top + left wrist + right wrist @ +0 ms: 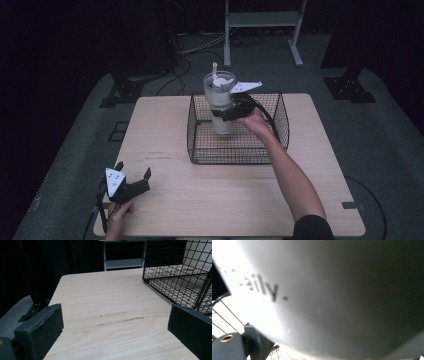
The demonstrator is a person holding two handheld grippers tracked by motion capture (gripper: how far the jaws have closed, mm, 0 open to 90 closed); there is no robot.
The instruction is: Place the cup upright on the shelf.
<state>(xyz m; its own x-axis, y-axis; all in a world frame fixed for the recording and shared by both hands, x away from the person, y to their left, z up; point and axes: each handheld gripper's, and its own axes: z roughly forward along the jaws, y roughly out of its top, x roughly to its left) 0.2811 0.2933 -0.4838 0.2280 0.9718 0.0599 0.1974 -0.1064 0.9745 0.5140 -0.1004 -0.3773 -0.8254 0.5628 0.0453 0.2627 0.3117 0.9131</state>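
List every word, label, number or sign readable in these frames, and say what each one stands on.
"aily." - dark print on the pale side of the tumbler in the right gripper view; the letters before it are washed out by glare and blurred, so the full word cannot be read.
In the high view the tumbler, held in the right gripper over the wire basket, is too small for its print to show.
The table carries scuffs, no lettering.
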